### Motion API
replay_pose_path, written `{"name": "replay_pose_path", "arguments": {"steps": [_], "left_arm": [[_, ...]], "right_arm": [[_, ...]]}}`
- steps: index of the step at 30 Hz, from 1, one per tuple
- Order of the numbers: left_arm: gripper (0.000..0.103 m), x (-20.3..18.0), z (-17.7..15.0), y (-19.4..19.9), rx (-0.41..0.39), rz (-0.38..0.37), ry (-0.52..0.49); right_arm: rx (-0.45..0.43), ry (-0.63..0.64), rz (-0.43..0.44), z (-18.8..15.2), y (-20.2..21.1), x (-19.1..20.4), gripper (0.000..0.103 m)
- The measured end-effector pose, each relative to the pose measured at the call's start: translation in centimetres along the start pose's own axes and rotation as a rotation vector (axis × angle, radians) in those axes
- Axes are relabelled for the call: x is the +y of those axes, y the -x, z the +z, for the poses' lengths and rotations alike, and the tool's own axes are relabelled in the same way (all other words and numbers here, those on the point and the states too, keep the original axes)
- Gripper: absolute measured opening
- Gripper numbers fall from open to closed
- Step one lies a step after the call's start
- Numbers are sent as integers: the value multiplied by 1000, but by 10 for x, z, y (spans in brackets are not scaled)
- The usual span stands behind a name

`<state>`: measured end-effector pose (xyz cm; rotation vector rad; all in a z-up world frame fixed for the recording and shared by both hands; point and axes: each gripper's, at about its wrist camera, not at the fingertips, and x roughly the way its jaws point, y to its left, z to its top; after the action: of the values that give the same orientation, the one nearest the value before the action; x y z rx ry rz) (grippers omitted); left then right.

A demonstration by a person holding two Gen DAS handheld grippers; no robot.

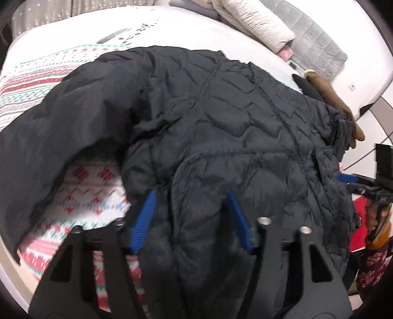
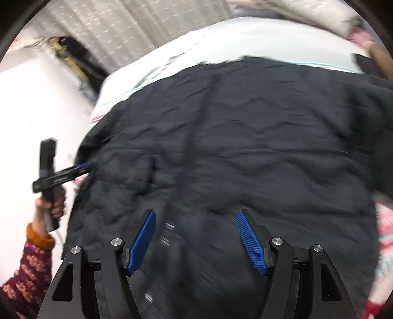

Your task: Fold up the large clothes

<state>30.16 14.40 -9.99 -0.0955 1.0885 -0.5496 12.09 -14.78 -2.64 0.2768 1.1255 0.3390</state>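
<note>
A large dark navy quilted jacket (image 1: pixel 221 127) lies spread on a bed, its sleeve draped to the left. In the left wrist view my left gripper (image 1: pixel 191 196) has its blue pads wide apart, with a fold of the jacket bulging between them. In the right wrist view the jacket (image 2: pixel 233 147) fills the frame, blurred by motion. My right gripper (image 2: pixel 196 216) is open just over the jacket's near part. The right gripper also shows at the jacket's right edge in the left wrist view (image 1: pixel 348 178), and the left gripper at its left edge in the right wrist view (image 2: pixel 86 165).
The bed carries a red, green and white patterned blanket (image 1: pixel 86 191) and a white sheet (image 1: pixel 172 27). A cream puffy garment (image 1: pixel 258 22) and a grey quilt (image 1: pixel 316 46) lie at the far side. A brown garment (image 1: pixel 331 98) lies beside the jacket. A grey curtain (image 2: pixel 122 27) hangs behind.
</note>
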Motion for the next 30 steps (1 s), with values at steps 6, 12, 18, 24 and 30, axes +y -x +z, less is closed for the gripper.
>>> {"name": "replay_pose_path", "arguments": {"steps": [6, 12, 18, 24, 30], "left_arm": [[10, -2, -4, 2, -16, -64, -16], [7, -10, -21, 39, -123, -148, -72], [7, -15, -50, 63, -110, -115, -129], [7, -10, -82, 58, 43, 87, -177], [39, -2, -85, 87, -7, 131, -78]], "right_arm": [[22, 73, 129, 22, -72, 48, 68], [-60, 23, 280, 30, -88, 45, 26], [-89, 112, 400, 20, -57, 65, 15], [87, 205, 252, -5, -61, 83, 17], [157, 187, 221, -16, -57, 76, 44]]}}
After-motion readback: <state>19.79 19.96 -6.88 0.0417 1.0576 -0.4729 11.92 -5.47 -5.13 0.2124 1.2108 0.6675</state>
